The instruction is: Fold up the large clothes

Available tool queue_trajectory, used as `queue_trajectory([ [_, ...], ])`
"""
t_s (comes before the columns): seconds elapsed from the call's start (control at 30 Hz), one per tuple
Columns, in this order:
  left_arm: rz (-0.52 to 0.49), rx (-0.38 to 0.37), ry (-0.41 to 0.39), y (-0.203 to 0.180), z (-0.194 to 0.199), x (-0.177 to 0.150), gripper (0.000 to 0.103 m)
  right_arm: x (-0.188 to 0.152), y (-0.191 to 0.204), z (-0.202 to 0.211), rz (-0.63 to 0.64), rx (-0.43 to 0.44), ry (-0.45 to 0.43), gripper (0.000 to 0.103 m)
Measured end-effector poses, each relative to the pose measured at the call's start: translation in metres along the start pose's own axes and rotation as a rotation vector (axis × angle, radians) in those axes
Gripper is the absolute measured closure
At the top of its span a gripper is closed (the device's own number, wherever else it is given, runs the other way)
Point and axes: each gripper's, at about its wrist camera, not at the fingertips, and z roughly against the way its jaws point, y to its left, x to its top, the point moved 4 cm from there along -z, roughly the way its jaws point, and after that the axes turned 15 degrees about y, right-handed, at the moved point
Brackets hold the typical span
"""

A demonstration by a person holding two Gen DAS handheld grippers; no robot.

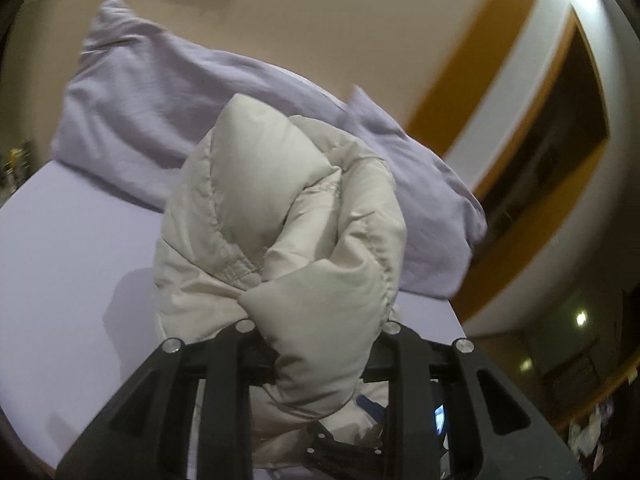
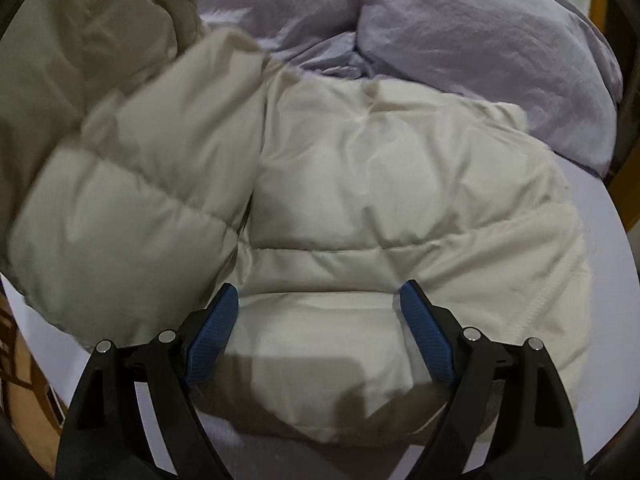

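Note:
A cream quilted puffer jacket [image 2: 380, 184] lies on a lilac bed sheet [image 2: 600, 280]. In the left wrist view my left gripper [image 1: 320, 360] is shut on a bunched part of the jacket [image 1: 288, 216], which stands lifted above the bed; its fingertips are hidden in the fabric. In the right wrist view my right gripper [image 2: 320, 320] is open, its blue pads [image 2: 212, 332] wide apart just over the jacket's near hem, holding nothing. A lifted jacket fold [image 2: 132, 184] hangs at the left.
Lilac pillows [image 1: 160, 112] [image 2: 480, 32] lie at the head of the bed against a beige wall [image 1: 320, 20]. A wooden bed edge [image 2: 596, 0] runs along the right. The floor and some clutter [image 1: 588, 432] show at lower right.

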Motion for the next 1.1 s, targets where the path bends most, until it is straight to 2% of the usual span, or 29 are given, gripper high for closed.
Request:
queue_trajectory([
  [0.23,-0.127,-0.022,0.106,-0.063,-0.054,-0.01,0.078,-0.015,-0.068,0.04,-0.138,-0.081,-0.104,0.018],
  [0.47,-0.251,-0.014,0.222,-0.118,-0.116,-0.032,0.078,-0.039,-0.126,0.054,-0.297,-0.136,-0.12,0.018],
  [0.77,-0.347,0.008,0.333,-0.153,-0.165,-0.069,0.078,-0.066,-0.165,0.058,-0.413,-0.172,-0.109,0.018],
  [1.1,-0.379,0.028,0.38,-0.162,-0.183,-0.085,0.077,-0.083,-0.189,0.057,-0.479,-0.193,-0.079,0.018],
])
